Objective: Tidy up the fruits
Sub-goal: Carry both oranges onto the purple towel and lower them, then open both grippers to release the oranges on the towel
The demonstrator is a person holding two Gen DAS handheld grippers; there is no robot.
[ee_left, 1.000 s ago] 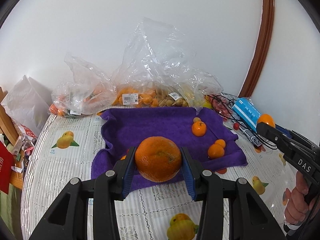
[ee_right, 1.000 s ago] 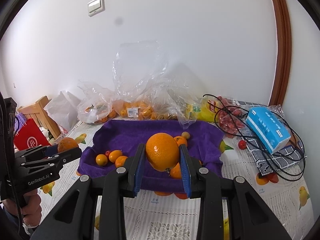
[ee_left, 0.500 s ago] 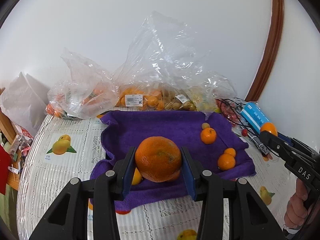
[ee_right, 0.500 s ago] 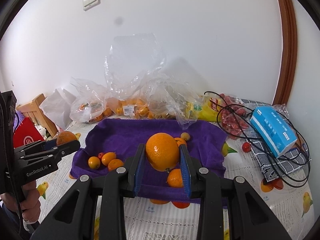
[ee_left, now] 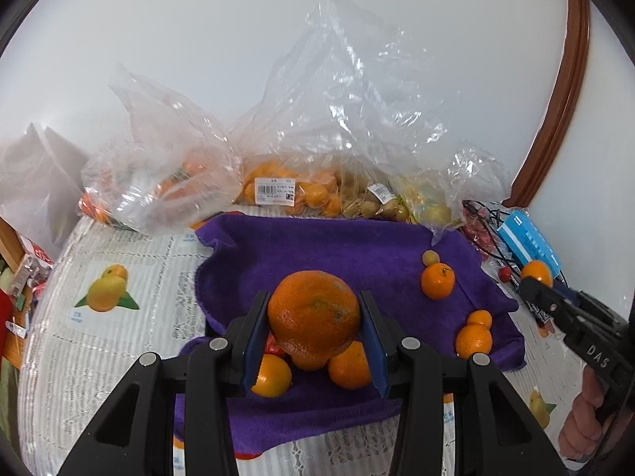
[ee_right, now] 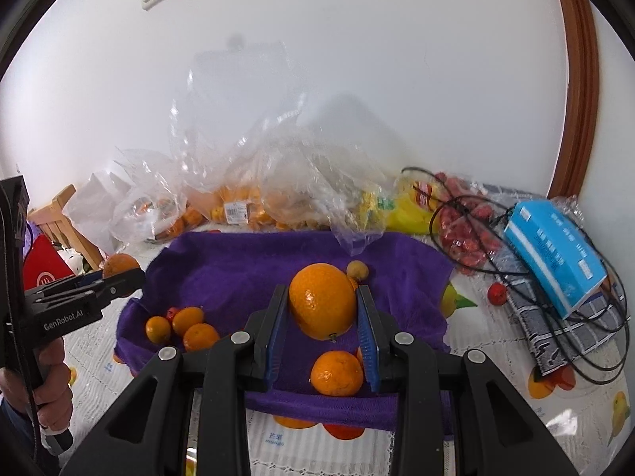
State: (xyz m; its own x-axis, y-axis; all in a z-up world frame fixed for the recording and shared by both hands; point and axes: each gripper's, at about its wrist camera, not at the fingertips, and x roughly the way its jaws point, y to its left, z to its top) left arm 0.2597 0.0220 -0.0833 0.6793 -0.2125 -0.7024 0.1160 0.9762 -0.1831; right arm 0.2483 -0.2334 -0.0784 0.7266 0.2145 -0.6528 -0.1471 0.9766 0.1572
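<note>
Left wrist view: both grippers hold fruit above the purple towel (ee_left: 317, 246).
The left gripper (ee_left: 313, 329) clamps a rough, squat orange (ee_left: 313, 313), long axis level; the right gripper (ee_right: 322, 317) grips a smooth orange (ee_right: 322, 305), stem end pointing down.

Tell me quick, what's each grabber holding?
Left gripper: closed on a big rough orange.
Right gripper: closed on a smooth orange.

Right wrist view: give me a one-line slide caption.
Right gripper holds an orange above a purple towel scattered with small citrus.
</note>
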